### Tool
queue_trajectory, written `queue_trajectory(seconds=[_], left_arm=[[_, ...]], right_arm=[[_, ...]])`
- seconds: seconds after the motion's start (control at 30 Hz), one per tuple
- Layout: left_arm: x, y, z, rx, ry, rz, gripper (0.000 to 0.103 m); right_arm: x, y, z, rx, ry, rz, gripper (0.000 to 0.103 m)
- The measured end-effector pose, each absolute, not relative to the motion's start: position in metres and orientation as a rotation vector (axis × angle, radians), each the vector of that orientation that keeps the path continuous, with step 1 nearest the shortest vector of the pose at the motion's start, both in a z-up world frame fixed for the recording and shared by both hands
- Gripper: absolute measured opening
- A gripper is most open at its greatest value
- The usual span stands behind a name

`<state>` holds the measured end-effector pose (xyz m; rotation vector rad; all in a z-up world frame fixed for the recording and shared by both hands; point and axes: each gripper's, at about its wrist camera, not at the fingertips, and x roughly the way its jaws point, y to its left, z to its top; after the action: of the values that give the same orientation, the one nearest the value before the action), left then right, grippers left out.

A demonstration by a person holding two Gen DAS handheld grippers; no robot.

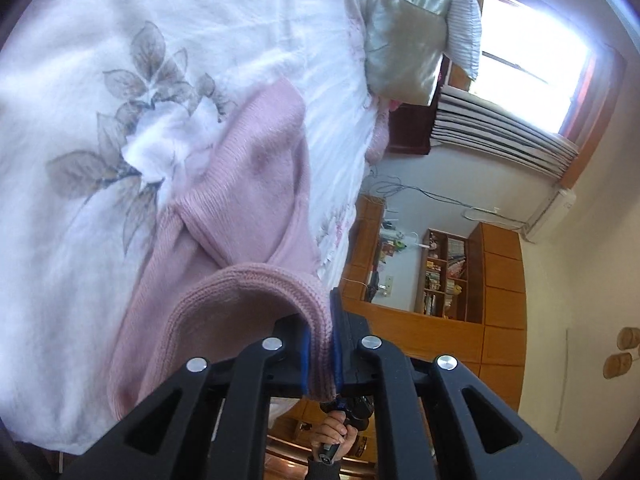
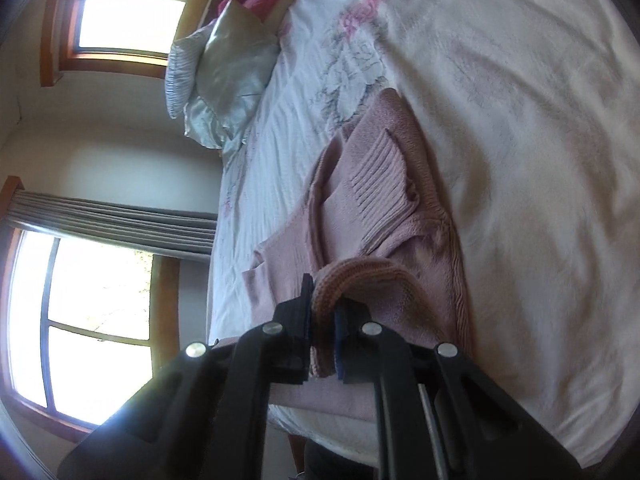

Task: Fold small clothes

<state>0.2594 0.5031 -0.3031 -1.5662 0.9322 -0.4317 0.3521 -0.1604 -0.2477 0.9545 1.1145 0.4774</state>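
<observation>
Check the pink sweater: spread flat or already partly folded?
Partly folded. In the right wrist view the pink sweater has layers doubled over its body, and both tools, left and right, pinch its edge.

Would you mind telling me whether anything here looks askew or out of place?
Nothing stands out. Both the left gripper and the right gripper pinch the ribbed edge of the pink sweater, which lies partly folded on the floral bedspread.

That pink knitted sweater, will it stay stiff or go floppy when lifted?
Probably floppy: the pink sweater already bends into a soft loop where the left hand-held gripper pinches it. The right hand-held gripper holds another drooping edge. Its ribbed knit likely grips rather than slips.
</observation>
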Motion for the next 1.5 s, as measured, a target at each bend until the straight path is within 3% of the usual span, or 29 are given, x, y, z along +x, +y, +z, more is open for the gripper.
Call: queue_trajectory(seconds=[0.03,0.07,0.1,0.13,0.17,0.23,0.3,0.33,0.57,0.83,0.97,1.07,1.1,1.23,1.3,1.33,1.5], left_arm=[[0.266,0.503,-0.31,-1.571,0.945,-0.413,0.009],[0.271,0.503,-0.317,-1.576,0.958,-0.397,0.013],[0.274,0.505,-0.321,-1.58,0.966,-0.379,0.018],[0.276,0.506,-0.323,-1.581,0.966,-0.368,0.02],[0.275,0.509,-0.32,-1.572,0.952,-0.368,0.023],[0.273,0.515,-0.309,-1.528,0.924,-0.381,0.033],[0.27,0.522,-0.29,-1.416,0.913,-0.368,0.053],[0.269,0.524,-0.282,-1.354,0.917,-0.363,0.056],[0.293,0.516,-0.25,-1.015,1.027,-0.366,0.061],[0.333,0.478,-0.263,-0.737,1.209,-0.318,0.061],[0.336,0.465,-0.261,-0.639,1.242,-0.325,0.058],[0.335,0.46,-0.256,-0.605,1.237,-0.351,0.022],[0.335,0.459,-0.255,-0.596,1.236,-0.357,0.016],[0.336,0.457,-0.258,-0.584,1.237,-0.365,0.014],[0.334,0.459,-0.258,-0.597,1.214,-0.374,0.008],[0.333,0.458,-0.256,-0.6,1.198,-0.382,0.007],[0.317,0.458,-0.234,-0.634,1.112,-0.422,0.006]], right_arm=[[0.359,-0.159,-0.255,0.955,1.128,0.454,0.012],[0.366,-0.158,-0.261,0.964,1.146,0.45,0.022],[0.372,-0.157,-0.266,0.975,1.165,0.444,0.031],[0.374,-0.159,-0.266,0.974,1.169,0.42,0.048],[0.375,-0.161,-0.263,0.973,1.153,0.422,0.05],[0.374,-0.162,-0.252,0.955,1.129,0.474,0.05],[0.37,-0.165,-0.235,0.881,1.103,0.495,0.05],[0.369,-0.165,-0.228,0.839,1.099,0.507,0.05],[0.375,-0.147,-0.217,0.609,1.113,0.526,0.05],[0.403,-0.129,-0.242,0.571,1.19,0.517,0.055],[0.412,-0.125,-0.246,0.516,1.196,0.513,0.054],[0.417,-0.118,-0.248,0.438,1.193,0.516,0.047],[0.419,-0.116,-0.25,0.417,1.196,0.518,0.046],[0.423,-0.106,-0.257,0.363,1.204,0.529,0.041],[0.422,-0.101,-0.258,0.335,1.201,0.527,0.025],[0.42,-0.1,-0.257,0.313,1.189,0.522,0.01],[0.404,-0.101,-0.235,0.288,1.122,0.532,0.008]])
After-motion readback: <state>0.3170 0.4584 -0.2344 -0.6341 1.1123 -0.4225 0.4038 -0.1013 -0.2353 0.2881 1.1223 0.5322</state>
